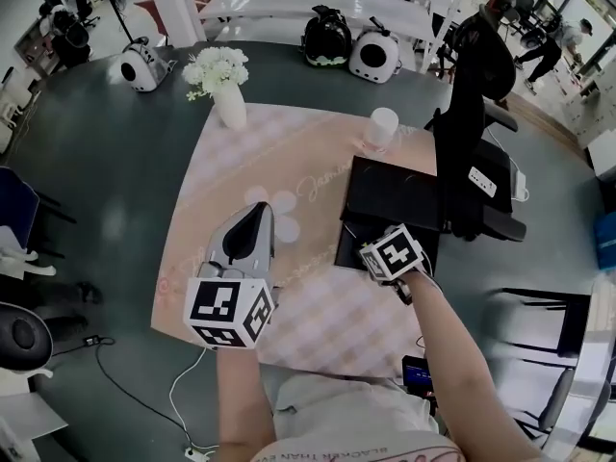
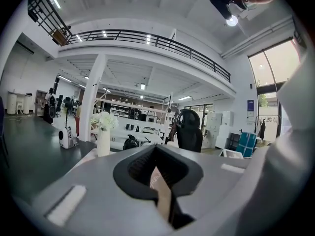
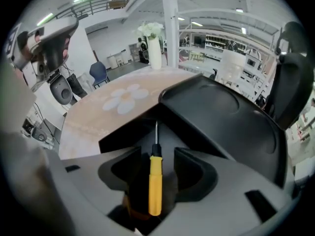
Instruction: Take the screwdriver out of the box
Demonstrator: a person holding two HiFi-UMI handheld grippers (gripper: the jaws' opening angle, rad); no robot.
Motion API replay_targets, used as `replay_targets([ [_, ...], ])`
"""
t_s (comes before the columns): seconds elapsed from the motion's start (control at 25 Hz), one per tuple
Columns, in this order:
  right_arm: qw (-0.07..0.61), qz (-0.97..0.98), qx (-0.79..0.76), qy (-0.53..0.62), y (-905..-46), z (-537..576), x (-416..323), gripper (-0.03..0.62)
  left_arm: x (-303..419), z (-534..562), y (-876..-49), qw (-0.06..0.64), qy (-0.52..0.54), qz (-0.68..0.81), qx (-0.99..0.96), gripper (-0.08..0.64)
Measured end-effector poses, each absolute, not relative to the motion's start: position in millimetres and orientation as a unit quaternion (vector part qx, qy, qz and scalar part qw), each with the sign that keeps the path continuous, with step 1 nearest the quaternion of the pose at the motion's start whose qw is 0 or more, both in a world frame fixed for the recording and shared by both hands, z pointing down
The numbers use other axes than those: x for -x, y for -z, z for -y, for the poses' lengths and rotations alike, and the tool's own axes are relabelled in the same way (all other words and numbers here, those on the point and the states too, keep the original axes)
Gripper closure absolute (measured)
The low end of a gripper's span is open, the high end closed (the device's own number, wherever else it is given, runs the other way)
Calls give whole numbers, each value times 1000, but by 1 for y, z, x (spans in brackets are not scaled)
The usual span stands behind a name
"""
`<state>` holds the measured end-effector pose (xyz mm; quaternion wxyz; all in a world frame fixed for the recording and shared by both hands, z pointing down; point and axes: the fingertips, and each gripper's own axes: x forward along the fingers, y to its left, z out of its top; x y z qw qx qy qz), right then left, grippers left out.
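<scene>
Pink cloth point(image 1: 241, 152) is covering the dark counter point(image 1: 115, 162). Right gripper point(image 3: 160, 163) fingers point(image 3: 197, 171) are standing apart around the yellow screwdriver point(image 3: 155, 186), which is lying inside the open black box point(image 3: 221, 117). Left gripper point(image 2: 158, 171) fingers are resting together above the cloth.

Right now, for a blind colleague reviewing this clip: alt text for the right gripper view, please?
A yellow-handled screwdriver lies in an open black box, framed by the open right claw, whose pads do not touch it; a pink tablecloth beyond.
</scene>
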<state>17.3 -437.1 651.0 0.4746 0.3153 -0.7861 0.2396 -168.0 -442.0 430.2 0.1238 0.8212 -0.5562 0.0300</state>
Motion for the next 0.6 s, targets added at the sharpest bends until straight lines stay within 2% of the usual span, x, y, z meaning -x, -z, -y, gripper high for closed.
replay_targets([
  [0.24,538,753,-283,-249,-677,434,-14,375,173,446,-432,127,-29,567,-814,549],
  [0.6,582,723,-288,-236,-682,435,-20,409,183,446,-426,126,-18,583,-802,549],
])
